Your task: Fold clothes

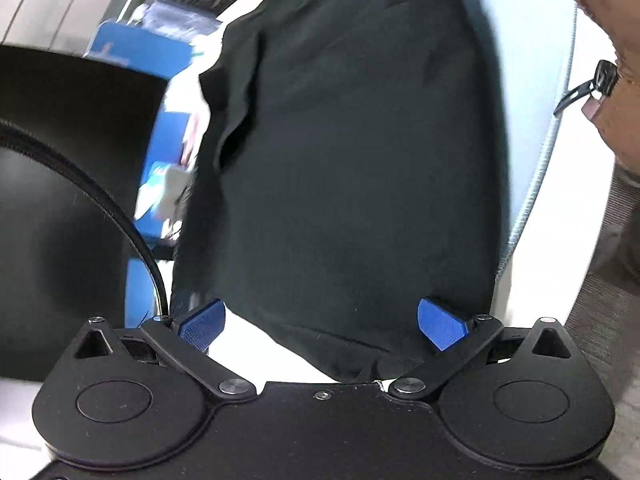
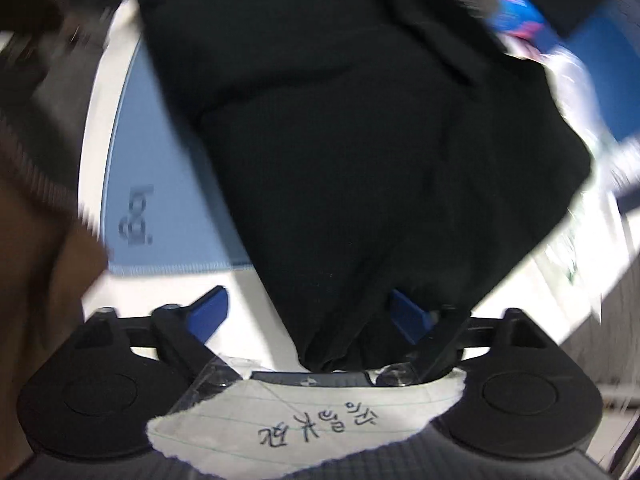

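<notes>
A black garment (image 1: 352, 152) lies spread over a pale blue mat (image 1: 536, 80) on a white table (image 1: 256, 336). My left gripper (image 1: 322, 326) stands open over the garment's near edge, its blue pads (image 1: 204, 328) wide apart and not pressing on anything. In the right wrist view the same black garment (image 2: 360, 140) narrows to a bunched corner that runs down between the jaws of my right gripper (image 2: 308, 314). That gripper is open: the left pad stands clear of the cloth, and cloth drapes over part of the right pad (image 2: 408, 316).
A brown sleeve (image 1: 612, 40) reaches in at the right, also seen as the sleeve (image 2: 32, 280) at the left. A black rounded object with a cable (image 1: 60, 160) sits left. Blue packages (image 2: 580, 60) lie beyond the garment. A handwritten paper note (image 2: 312, 424) is taped on the right gripper.
</notes>
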The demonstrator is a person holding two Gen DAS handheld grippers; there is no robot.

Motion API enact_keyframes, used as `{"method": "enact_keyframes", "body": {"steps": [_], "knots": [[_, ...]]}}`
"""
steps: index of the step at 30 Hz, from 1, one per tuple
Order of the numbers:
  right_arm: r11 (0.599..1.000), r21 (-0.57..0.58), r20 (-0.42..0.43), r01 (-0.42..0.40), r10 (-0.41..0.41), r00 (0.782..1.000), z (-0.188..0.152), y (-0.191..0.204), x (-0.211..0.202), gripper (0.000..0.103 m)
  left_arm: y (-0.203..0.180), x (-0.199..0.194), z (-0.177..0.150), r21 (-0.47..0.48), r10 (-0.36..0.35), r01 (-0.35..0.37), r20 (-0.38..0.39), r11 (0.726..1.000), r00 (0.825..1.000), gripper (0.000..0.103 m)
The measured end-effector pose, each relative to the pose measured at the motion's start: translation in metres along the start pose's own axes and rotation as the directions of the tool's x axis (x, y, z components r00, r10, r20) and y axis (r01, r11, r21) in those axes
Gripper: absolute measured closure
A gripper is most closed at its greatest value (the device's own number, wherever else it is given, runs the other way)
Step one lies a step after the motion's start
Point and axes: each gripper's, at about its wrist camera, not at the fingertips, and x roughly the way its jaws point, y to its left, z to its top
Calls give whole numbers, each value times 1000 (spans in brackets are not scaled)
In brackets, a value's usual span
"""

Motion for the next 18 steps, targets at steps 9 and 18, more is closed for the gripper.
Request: {"method": "enact_keyframes", "body": {"steps": [9,18], "knots": [[972,-229,-5,45,-48,999,5,-2,7,28,-17,-4,6,145,48,-45,-19,988,999,1],[991,-115,21,-73,76,997,-3,4,-6,20,-13,-20,9,36,-247,249,-59,968,967,1]]}}
